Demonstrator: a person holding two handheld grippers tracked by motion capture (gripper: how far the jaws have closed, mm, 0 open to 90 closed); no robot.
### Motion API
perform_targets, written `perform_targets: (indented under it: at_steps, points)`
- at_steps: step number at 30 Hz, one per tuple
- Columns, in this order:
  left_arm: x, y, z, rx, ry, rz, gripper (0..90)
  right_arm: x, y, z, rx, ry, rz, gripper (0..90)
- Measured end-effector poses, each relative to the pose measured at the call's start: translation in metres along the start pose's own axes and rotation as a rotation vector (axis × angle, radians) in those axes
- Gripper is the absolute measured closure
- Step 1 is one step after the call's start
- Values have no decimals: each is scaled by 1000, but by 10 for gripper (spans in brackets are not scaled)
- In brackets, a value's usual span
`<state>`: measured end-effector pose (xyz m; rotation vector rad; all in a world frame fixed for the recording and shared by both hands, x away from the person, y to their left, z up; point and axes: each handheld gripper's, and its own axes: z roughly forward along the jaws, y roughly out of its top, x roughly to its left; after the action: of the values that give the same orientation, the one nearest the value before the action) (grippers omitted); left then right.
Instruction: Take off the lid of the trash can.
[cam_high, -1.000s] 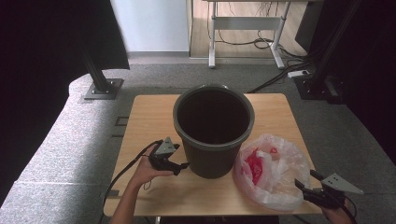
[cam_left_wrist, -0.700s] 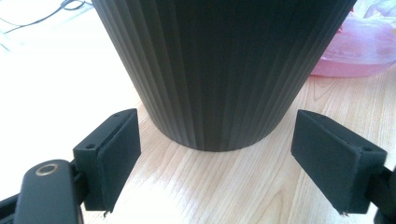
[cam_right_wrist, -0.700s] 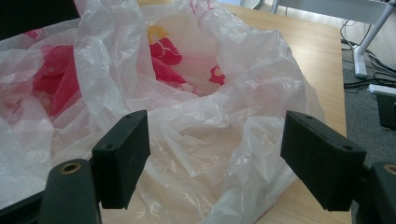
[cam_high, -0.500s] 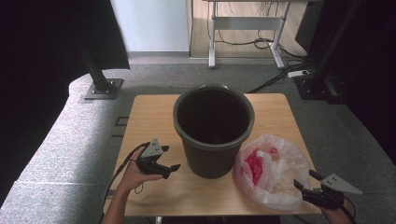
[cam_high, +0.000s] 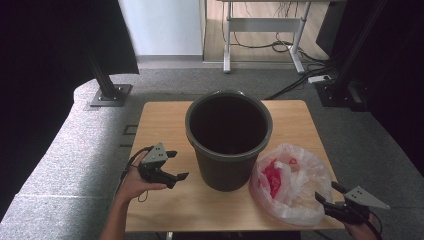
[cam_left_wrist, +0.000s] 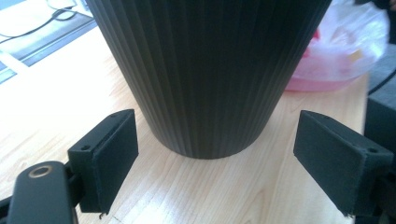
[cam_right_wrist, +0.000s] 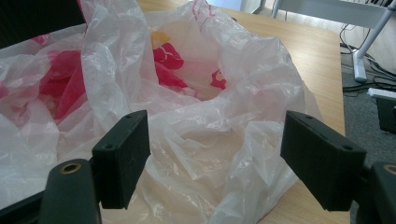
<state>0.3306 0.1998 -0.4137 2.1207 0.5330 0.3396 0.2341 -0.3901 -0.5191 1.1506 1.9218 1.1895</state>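
Left gripper (cam_high: 170, 165), lower left of frame, fingers wide, aimed at the bin's wall w/o touching. Dark ribbed bin (cam_high: 229, 137) stands centre on the tabletop (cam_high: 160, 120), no liner in it yet. Plastic bag (cam_high: 292, 182) lies crumpled lower right, just beside the bin, near the front edge. Right gripper (cam_high: 330, 196), fingers wide, at the bag, nothing held. Prob. all still to do. Open room back left & right.

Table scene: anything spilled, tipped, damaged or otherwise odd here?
Nothing stands out. The dark bin stands upright on the wooden table; the crumpled plastic bag lies beside it near the right front corner. Both the left gripper and right gripper are open, holding nothing.
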Motion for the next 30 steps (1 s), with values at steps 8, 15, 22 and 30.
perform_targets:
  at_steps: [8,15,22,30]
  points:
    - [14,30,-16,-3,-53,17,142,0,0,0,0,-1,-3,237]
    - [33,53,-27,-9,-85,13,158,-1,0,-2,-1,-9,-7,238]
    - [51,72,-33,-12,-103,2,160,-1,0,-4,3,-19,-12,238]
    - [67,97,-32,0,-163,-15,159,-2,0,-5,3,-25,-9,239]
